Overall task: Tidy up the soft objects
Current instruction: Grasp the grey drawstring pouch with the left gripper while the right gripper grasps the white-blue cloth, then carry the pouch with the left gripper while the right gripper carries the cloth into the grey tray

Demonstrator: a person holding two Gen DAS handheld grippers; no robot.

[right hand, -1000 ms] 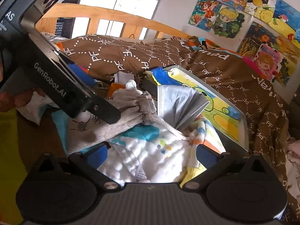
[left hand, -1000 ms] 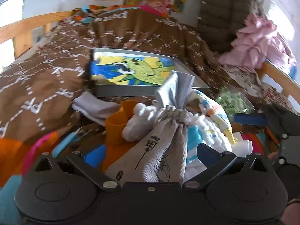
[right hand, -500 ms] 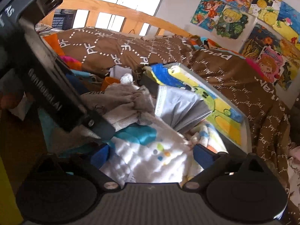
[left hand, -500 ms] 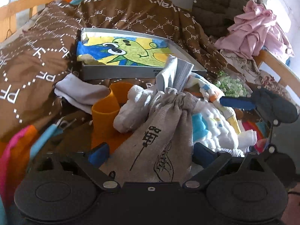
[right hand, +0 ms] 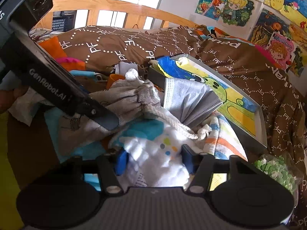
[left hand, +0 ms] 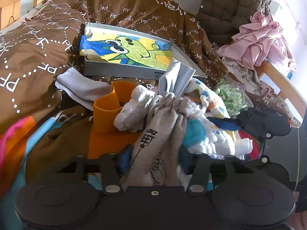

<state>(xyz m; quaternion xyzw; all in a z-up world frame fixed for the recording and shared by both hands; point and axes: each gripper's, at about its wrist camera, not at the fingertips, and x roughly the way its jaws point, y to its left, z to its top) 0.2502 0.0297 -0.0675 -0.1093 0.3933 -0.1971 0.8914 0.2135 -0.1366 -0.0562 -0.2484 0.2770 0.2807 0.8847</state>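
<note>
We see a brown patterned quilt spread over the bed, most of its lower part buried under a heap of soft things, so we cannot tell what lies beneath. A grey tray with a cartoon drawing sits behind the heap; its near right corner is covered by a folded grey face mask. Under everything an orange garment shows only a collar and a patch. The white printed cloth is crumpled, and its edges run under other pieces. The beige drawstring bag lies along the left gripper, its lower half between the two fingers, its bottom cut off by the gripper body. Those jaws are closing and the blue pads already squeeze the bag's sides. The right gripper is closing on a fold of the white cloth, which bulges between its pads; the bag's cord knot rests just beyond them.
</note>
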